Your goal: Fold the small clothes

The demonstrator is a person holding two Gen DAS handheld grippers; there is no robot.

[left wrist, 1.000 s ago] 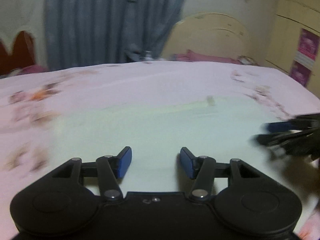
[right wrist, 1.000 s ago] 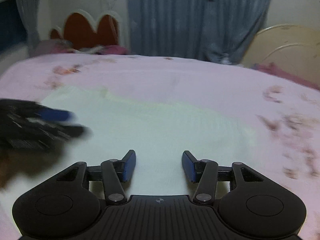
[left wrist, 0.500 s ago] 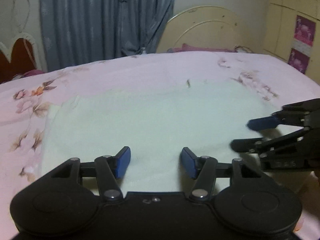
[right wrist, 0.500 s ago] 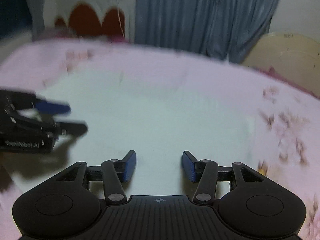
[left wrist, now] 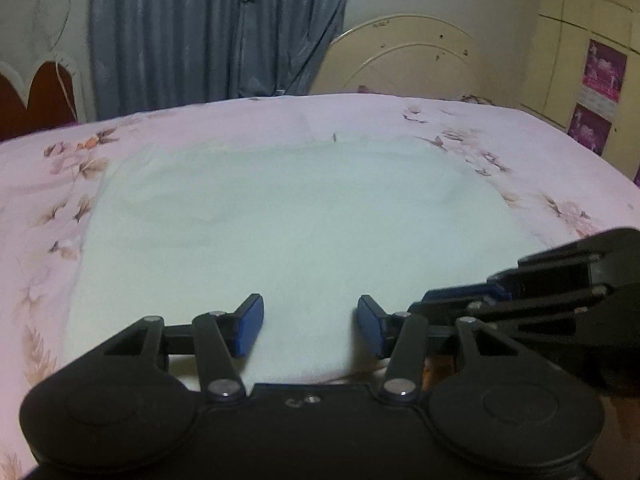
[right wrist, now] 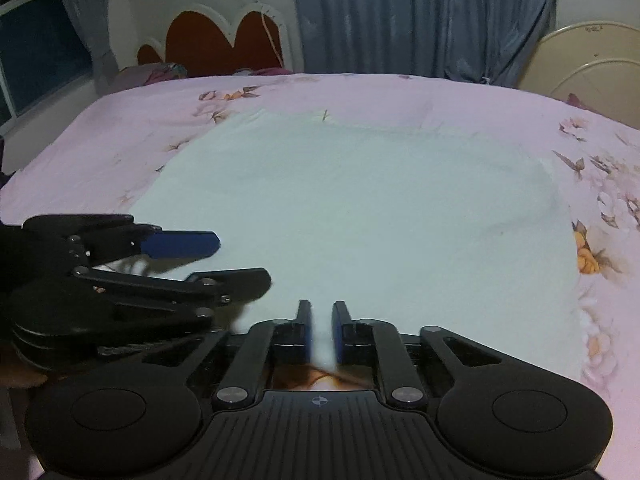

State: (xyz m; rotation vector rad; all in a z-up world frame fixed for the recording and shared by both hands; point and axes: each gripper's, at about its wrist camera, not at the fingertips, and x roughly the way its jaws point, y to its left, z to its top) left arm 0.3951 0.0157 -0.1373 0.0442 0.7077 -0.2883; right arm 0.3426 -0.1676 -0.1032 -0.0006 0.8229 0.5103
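A pale white garment (left wrist: pixel 296 216) lies spread flat on the pink floral bedsheet (left wrist: pixel 248 120); it also shows in the right wrist view (right wrist: pixel 360 200). My left gripper (left wrist: pixel 310 322) is open, its blue pads over the garment's near edge; it also shows at the left of the right wrist view (right wrist: pixel 224 258). My right gripper (right wrist: pixel 322 330) is nearly closed, with the garment's near edge between its pads. It shows from the side in the left wrist view (left wrist: pixel 436 300), right beside my left gripper.
Blue curtains (left wrist: pixel 216 32) hang behind the bed. A red scalloped headboard (right wrist: pixel 224 40) stands at the far left, a cream bed frame (left wrist: pixel 408 60) at the far right. Cupboards with pink posters (left wrist: pixel 600 92) line the right wall.
Both grippers moved down and toward the garment's near edge and closer together. My right gripper's jaws went from wide open to almost shut on the edge. The left stayed open.
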